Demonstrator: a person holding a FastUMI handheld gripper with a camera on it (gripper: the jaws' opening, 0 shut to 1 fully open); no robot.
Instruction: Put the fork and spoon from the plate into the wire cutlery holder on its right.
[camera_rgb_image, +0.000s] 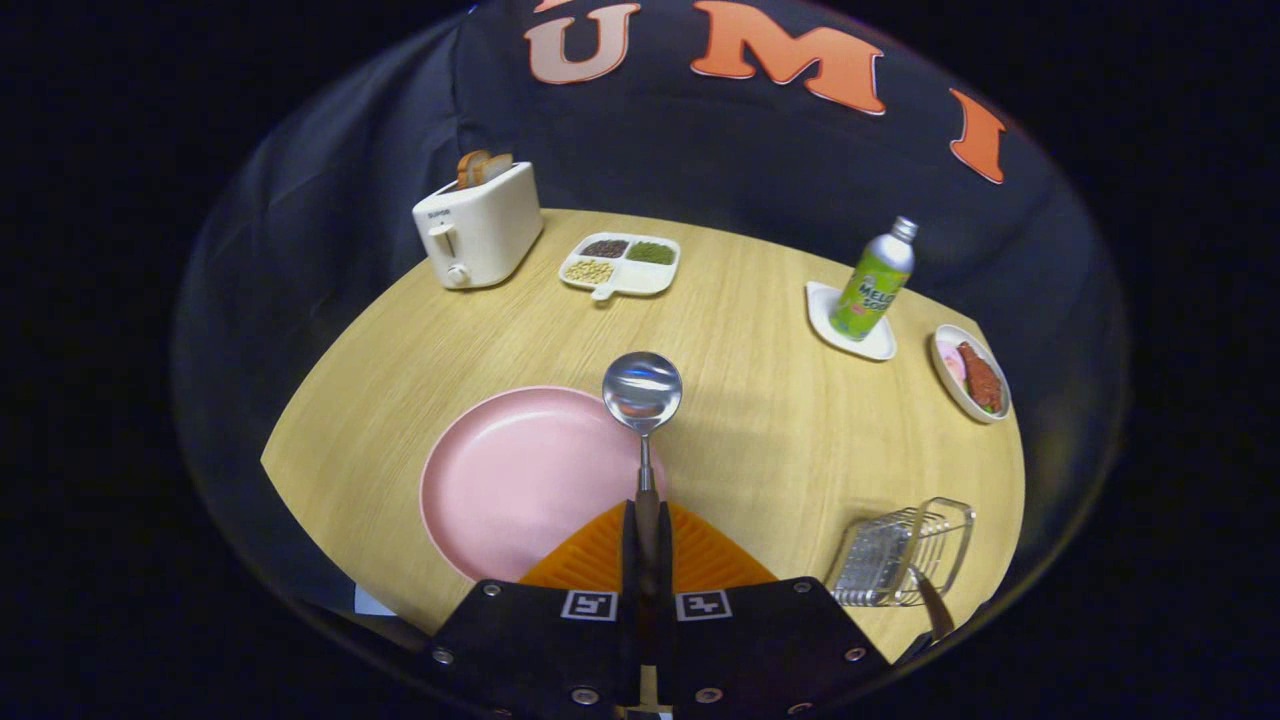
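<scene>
My gripper (647, 530) is shut on the handle of a metal spoon (642, 392), whose round bowl sticks out ahead of the fingers, lifted over the right rim of the pink plate (510, 480). The plate itself lies bare on the wooden table, just left of the fingers. The wire cutlery holder (900, 555) stands to the right of the fingers near the table's front edge. A brown handle (935, 605), apparently the fork's, pokes out of the holder.
At the back left stands a white toaster (478, 228) with bread in it. A divided dish of beans (622, 264) sits behind the plate. On the right are a green bottle (875, 283) on a coaster and a small dish of food (970, 375).
</scene>
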